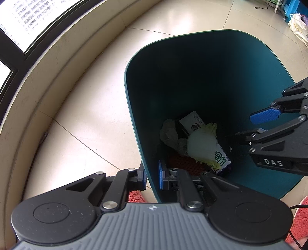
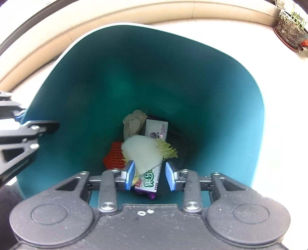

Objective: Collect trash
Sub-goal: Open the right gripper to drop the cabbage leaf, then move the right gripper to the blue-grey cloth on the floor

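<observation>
Trash bin (image 1: 192,63) wall sits clamped between the left gripper (image 1: 152,177) pads. Right gripper (image 2: 149,176) jaws stand partly apart, empty, above a cabbage leaf (image 2: 142,152); lower cartons are partly hidden

Glossy cream floor tiles (image 1: 80,107) with thin grout lines, bright daylight glare. Beige curved skirting (image 1: 38,80) under a dark-framed window (image 1: 17,63). Potted plant (image 2: 290,28) by the wall. White plastic bag (image 1: 298,28) and blue furniture (image 1: 292,7) far off.
</observation>
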### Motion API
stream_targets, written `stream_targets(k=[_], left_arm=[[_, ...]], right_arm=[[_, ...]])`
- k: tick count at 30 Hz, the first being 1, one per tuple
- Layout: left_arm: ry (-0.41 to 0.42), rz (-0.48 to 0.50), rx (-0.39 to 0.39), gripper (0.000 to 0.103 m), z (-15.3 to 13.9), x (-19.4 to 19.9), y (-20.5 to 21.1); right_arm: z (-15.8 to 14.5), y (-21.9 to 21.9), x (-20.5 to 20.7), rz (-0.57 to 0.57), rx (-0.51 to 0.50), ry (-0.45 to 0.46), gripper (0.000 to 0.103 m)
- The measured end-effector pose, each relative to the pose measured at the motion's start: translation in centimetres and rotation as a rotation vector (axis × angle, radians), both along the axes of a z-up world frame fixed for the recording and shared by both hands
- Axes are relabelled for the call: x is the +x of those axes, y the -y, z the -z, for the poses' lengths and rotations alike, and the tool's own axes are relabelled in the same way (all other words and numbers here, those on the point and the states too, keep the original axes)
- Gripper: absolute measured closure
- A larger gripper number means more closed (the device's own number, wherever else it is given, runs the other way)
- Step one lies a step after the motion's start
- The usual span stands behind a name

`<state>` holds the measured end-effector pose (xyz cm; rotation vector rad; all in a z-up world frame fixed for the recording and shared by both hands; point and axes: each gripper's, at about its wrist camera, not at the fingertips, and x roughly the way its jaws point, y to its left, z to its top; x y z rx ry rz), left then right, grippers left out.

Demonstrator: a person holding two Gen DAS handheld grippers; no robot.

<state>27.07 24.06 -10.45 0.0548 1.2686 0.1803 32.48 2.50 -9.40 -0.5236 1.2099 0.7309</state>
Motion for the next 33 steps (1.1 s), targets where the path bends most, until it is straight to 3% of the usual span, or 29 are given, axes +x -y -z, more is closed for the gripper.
stream_targets(k=[11, 20, 22, 27, 33], left_arm=[[-0.006, -0.005, 0.016, 0.092, -0.1, 0.2, 0.4], [-0.016, -0.020, 0.024, 0.092, -0.1, 0.5, 0.4], [-0.019, -0.022, 0.024, 0.092, 0.0, 0.5, 0.4], [-0.023, -0.027, 0.021, 0.092, 0.0, 0.6, 0.2], [-0.020, -0.048, 0.018, 0.092, 0.1, 0.7, 0.0]], right_arm=[[-5.9, 5.2, -1.1, 0.012, 0.118, 0.047, 0.054], [-9.7, 11.8, -1.4, 0.051, 0.197, 0.116, 0.040], [-10.0, 13.4, -1.3, 0.070, 0.207, 0.117, 0.040], [-10.7, 17.6, -1.0, 0.128, 0.207, 0.139, 0.027], [-9.1, 23.2, 0.4, 0.260, 0.195, 0.133, 0.023]])
